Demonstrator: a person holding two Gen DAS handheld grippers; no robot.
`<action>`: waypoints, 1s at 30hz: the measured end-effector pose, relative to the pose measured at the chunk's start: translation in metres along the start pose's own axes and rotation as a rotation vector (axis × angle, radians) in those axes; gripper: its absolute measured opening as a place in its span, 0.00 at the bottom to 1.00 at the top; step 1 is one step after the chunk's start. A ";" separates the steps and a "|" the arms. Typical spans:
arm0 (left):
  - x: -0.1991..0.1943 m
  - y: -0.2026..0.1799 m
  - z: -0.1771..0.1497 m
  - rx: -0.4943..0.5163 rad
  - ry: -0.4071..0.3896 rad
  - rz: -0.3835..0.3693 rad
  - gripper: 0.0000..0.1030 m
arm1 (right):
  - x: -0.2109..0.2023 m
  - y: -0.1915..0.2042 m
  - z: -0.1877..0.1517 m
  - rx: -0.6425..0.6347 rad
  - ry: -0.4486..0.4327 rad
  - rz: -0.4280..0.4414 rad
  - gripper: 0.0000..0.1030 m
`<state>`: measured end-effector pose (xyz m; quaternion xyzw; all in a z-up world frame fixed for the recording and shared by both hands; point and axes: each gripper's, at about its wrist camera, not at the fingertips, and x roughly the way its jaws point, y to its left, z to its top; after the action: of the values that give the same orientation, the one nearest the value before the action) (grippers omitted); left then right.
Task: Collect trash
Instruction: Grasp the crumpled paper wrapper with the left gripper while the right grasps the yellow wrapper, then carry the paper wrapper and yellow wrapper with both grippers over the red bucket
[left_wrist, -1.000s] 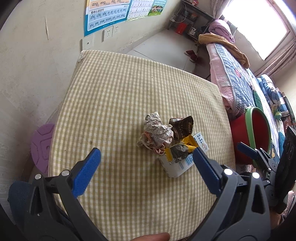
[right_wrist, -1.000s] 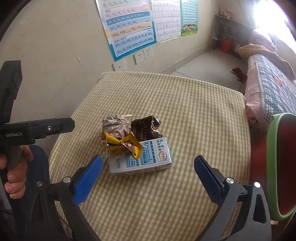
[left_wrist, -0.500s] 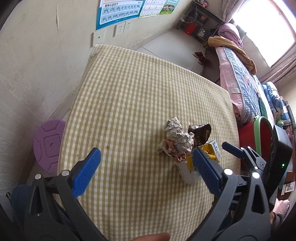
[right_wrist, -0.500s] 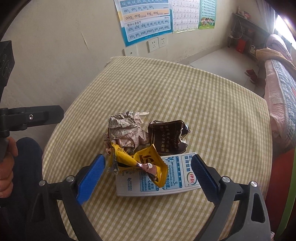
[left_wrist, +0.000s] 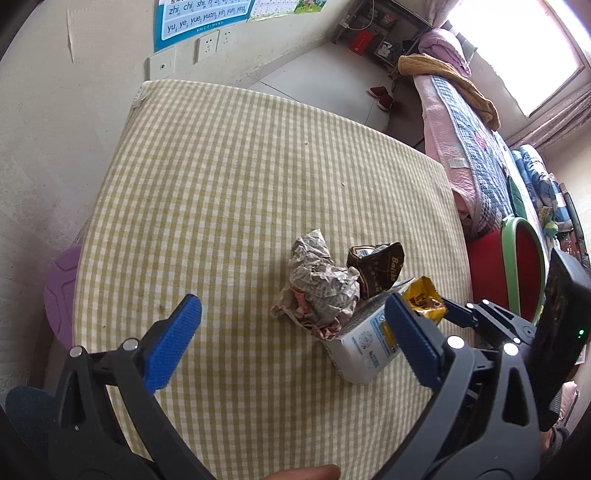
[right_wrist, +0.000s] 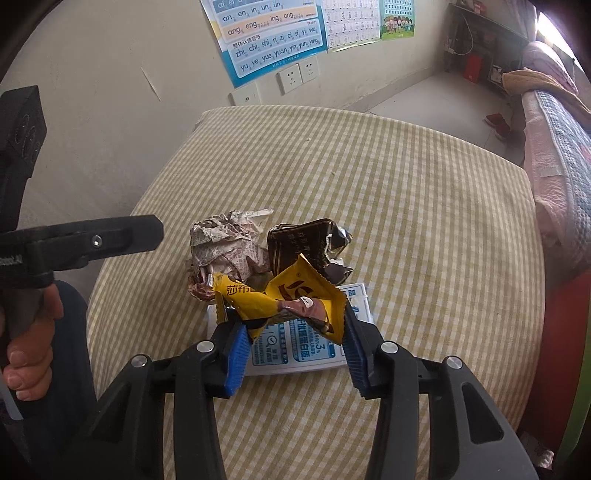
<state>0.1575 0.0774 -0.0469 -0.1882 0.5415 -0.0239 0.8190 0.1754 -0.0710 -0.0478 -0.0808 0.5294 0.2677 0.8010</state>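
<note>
Trash pile (right_wrist: 266, 273) on tabletop (right_wrist: 424, 206); yellow wrapper (right_wrist: 280, 299) now between closing right gripper (right_wrist: 293, 354) fingers, wide apart 1 second ago. Left gripper (left_wrist: 291, 328) fingers spread, empty. Pickup starting.

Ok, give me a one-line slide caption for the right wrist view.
Right tool closing around the yellow wrapper atop the white carton, beside crumpled paper on the checked table.
</note>
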 end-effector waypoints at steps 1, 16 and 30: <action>0.004 -0.002 0.001 0.002 0.008 0.000 0.94 | -0.003 -0.002 0.000 0.002 -0.006 -0.007 0.42; 0.062 -0.020 0.000 0.052 0.138 0.034 0.48 | -0.032 -0.042 -0.007 0.065 -0.050 -0.075 0.42; 0.001 -0.040 -0.007 0.128 0.005 0.108 0.39 | -0.051 -0.032 -0.005 0.067 -0.116 -0.054 0.42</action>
<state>0.1583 0.0377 -0.0369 -0.1058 0.5504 -0.0147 0.8281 0.1725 -0.1181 -0.0092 -0.0525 0.4885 0.2325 0.8394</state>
